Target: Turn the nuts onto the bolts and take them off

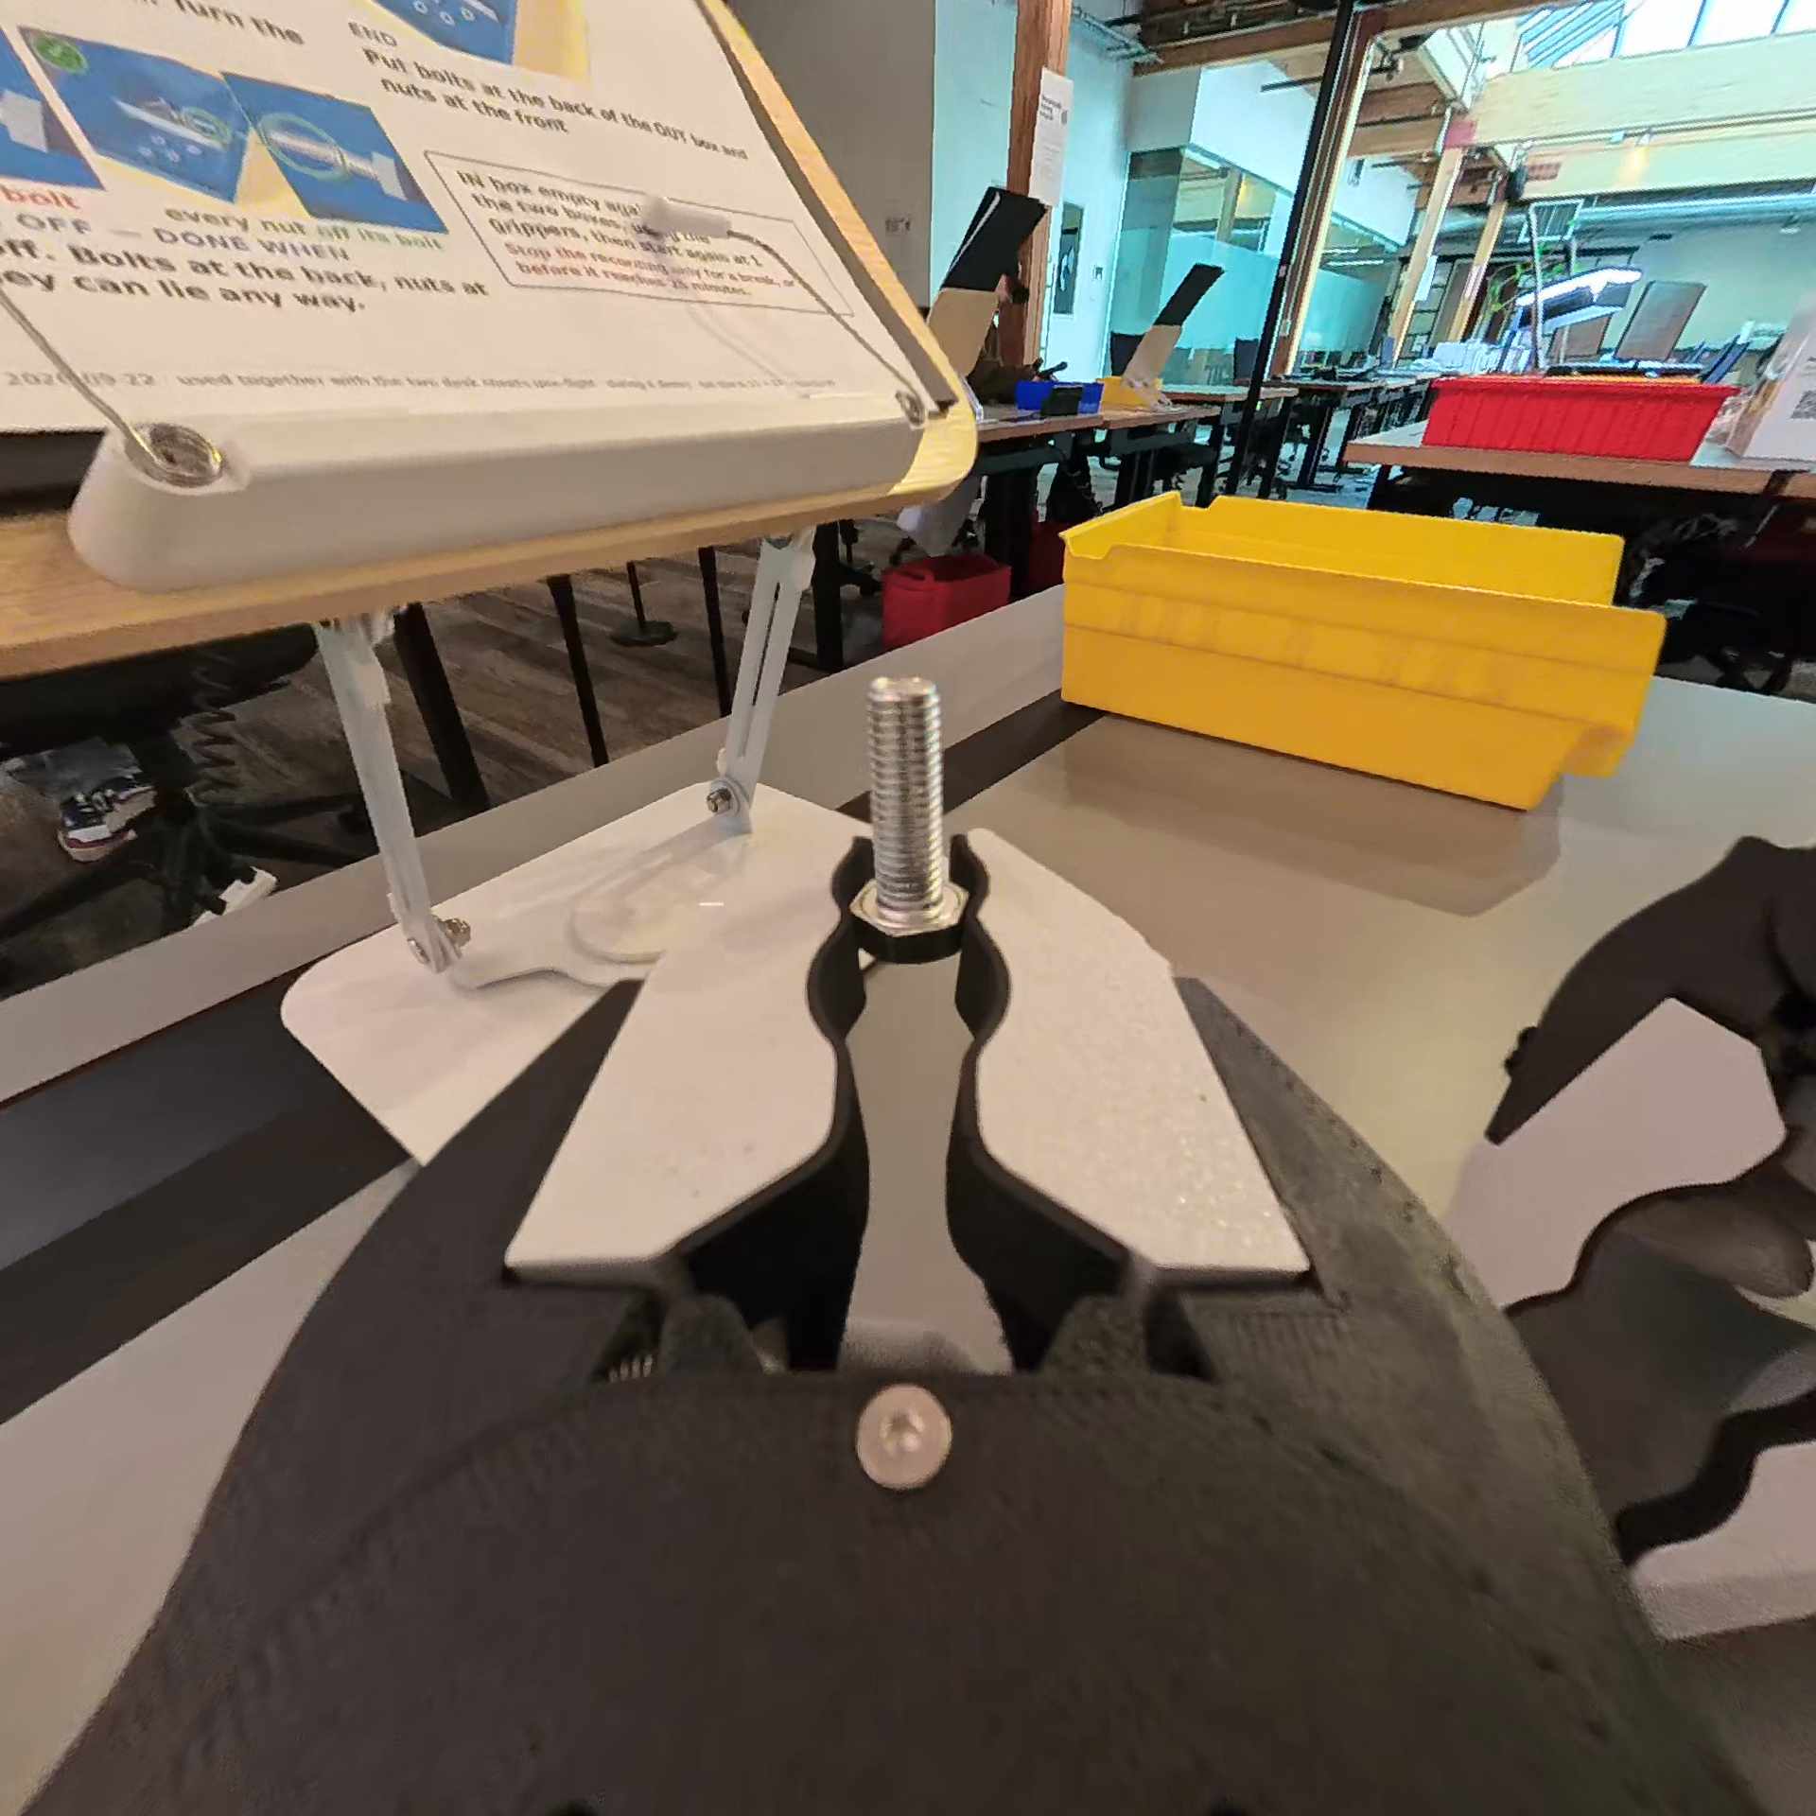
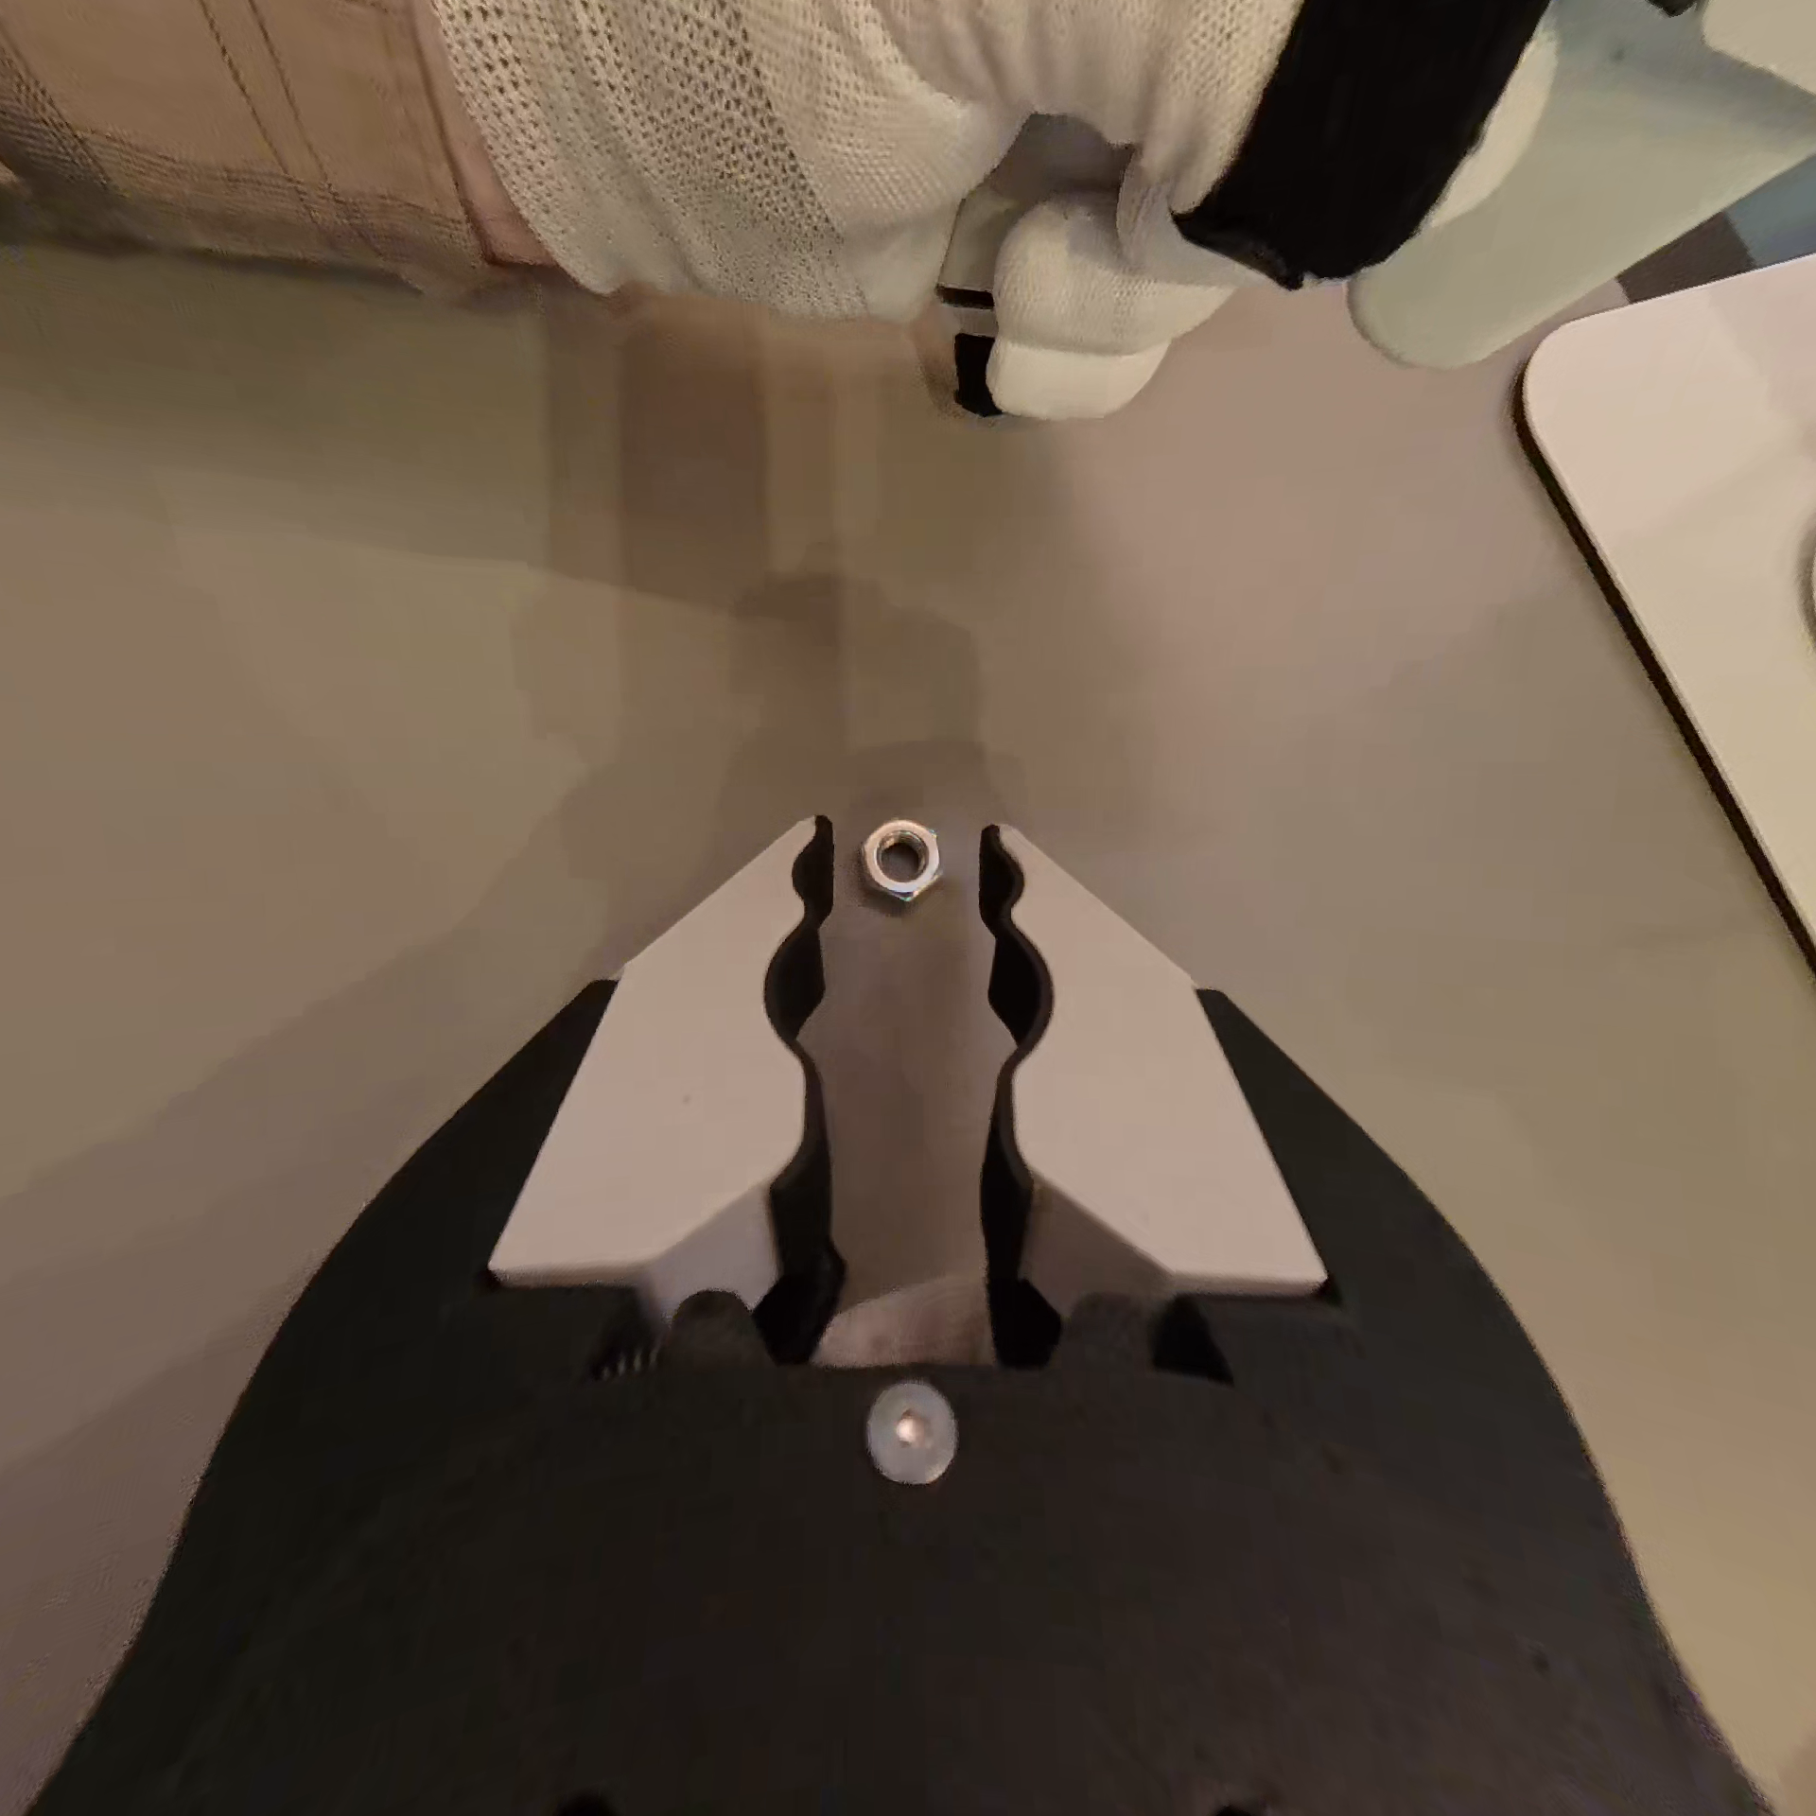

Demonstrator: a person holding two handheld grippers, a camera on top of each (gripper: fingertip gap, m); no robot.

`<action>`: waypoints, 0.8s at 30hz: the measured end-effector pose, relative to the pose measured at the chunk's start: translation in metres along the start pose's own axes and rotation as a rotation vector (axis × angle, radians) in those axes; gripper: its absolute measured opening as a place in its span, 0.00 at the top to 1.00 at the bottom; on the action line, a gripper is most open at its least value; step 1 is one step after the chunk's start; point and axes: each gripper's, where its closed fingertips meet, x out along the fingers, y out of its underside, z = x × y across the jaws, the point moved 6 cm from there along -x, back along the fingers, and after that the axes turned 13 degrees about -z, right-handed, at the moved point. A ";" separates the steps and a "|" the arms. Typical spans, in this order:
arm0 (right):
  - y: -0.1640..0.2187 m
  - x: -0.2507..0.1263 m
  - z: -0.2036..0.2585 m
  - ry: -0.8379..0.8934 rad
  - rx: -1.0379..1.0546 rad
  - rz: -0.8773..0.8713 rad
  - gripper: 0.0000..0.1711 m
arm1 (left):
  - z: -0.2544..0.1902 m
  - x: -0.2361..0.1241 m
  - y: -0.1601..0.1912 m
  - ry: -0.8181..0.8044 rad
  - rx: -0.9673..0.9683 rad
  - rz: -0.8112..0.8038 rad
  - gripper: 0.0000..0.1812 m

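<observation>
open-plan workshop, long tables (image 1: 1572, 462)

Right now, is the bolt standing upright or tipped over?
Upright: the bolt points its threaded end straight up, its hex head clamped in the left claw.

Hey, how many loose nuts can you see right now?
1. The nut lies flat on the table between the open right hand-held gripper's fingertips. The yellow bin's inside is hidden, so more may exist.
</observation>
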 end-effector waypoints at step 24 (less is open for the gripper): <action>-0.055 -0.056 -0.028 -0.133 -0.031 -0.205 0.91 | -0.021 0.002 0.008 0.146 -0.026 -0.043 0.92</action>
